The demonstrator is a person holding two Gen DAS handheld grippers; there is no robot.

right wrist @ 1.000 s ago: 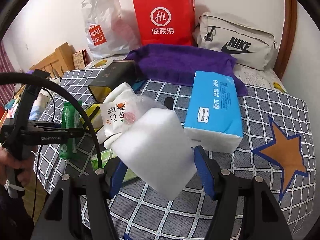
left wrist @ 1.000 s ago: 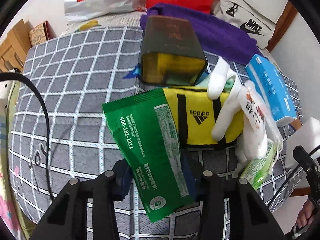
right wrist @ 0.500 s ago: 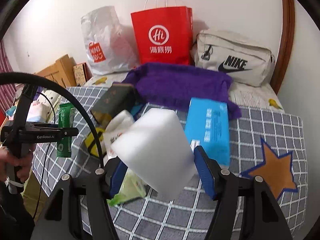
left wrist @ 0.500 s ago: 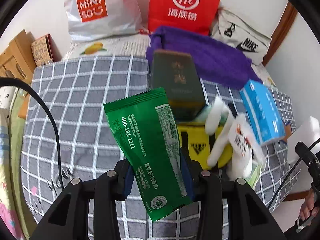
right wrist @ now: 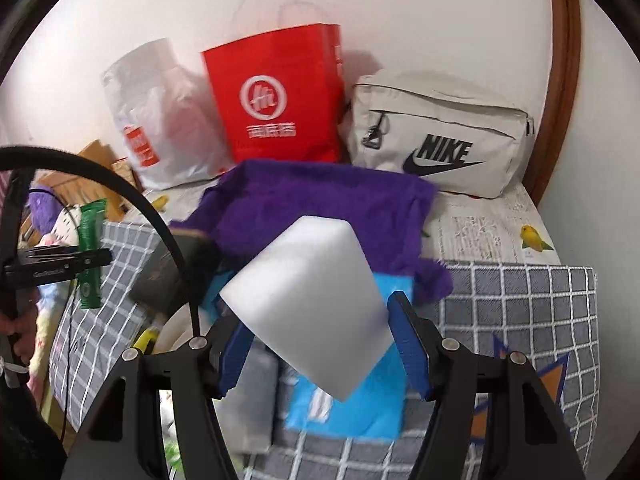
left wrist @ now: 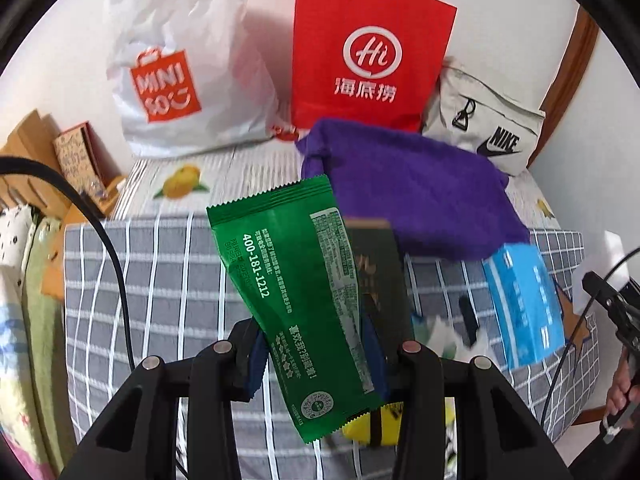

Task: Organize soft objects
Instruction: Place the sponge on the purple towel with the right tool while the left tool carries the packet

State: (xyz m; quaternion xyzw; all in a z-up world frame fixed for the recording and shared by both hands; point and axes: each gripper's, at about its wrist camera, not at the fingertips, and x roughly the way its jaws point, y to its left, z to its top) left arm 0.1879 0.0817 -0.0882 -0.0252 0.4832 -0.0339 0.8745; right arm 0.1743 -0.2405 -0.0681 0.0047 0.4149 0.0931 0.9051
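Beyond the checked bed point(left wrist: 160, 280), near the red bag point(left wrist: 368, 52), a green packet point(left wrist: 304, 300) is clamped in the left hand-held gripper point(left wrist: 312, 354) and a white sponge point(right wrist: 316, 304) in the right hand-held gripper point(right wrist: 320, 344), both lifted, apparently for sorting.

Against the wall, the plastic bag point(left wrist: 176, 80) stands left of the paper bag point(left wrist: 368, 52), towel point(left wrist: 416, 188) before it.

At the far edge of the bed point(left wrist: 160, 280), against the wall, stand a white Miniso bag point(left wrist: 176, 72), a red paper bag point(left wrist: 368, 60) and a beige Nike pouch point(right wrist: 440, 136). Wooden furniture point(left wrist: 28, 152) sits off the bed's far left corner, a small patterned box point(left wrist: 76, 152) beside it.
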